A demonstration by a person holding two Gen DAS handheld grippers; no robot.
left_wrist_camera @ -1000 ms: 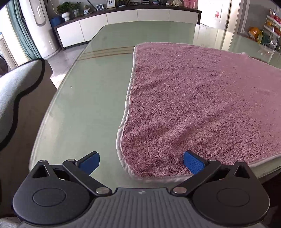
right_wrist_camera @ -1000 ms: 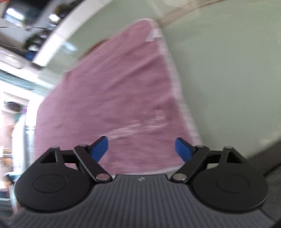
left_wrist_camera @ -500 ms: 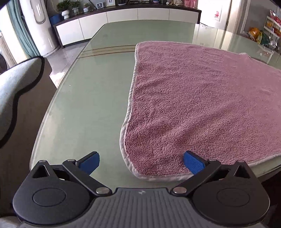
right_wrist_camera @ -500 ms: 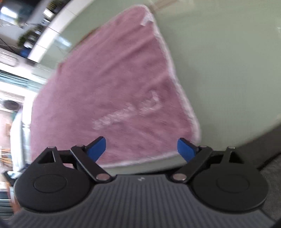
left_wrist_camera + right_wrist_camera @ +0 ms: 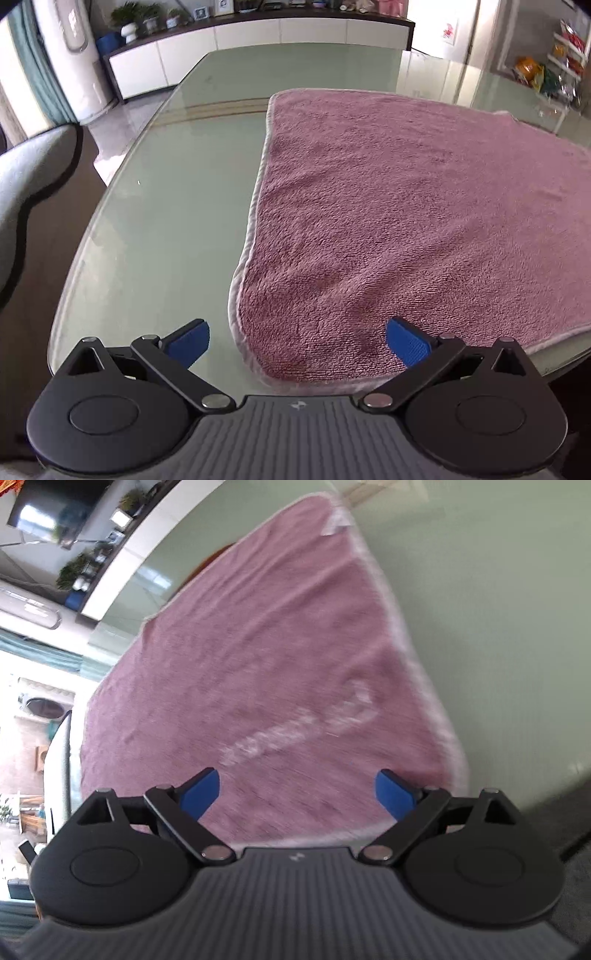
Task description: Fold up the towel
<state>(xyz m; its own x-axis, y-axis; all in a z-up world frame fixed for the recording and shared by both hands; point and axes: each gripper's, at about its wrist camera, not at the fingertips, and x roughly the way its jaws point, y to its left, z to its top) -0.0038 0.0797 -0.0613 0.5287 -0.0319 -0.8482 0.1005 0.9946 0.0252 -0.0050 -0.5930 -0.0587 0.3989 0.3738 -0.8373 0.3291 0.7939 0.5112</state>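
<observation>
Towel: the pink towel (image 5: 406,221) lies spread flat and unfolded on the glass table (image 5: 166,221), its near hem along the table's near edge.
Left gripper: the left gripper (image 5: 297,341) is spread wide and empty, hovering over the towel's near left corner (image 5: 258,354), which lies between its pads.
Right gripper: the right gripper (image 5: 297,788) is also spread wide and empty; the near right corner (image 5: 452,771) sits just beside its right pad.
Key relation: each gripper faces its own near corner, and the towel stretches away toward the table's far edge.
Likely next: pinching both corners, probably.
</observation>
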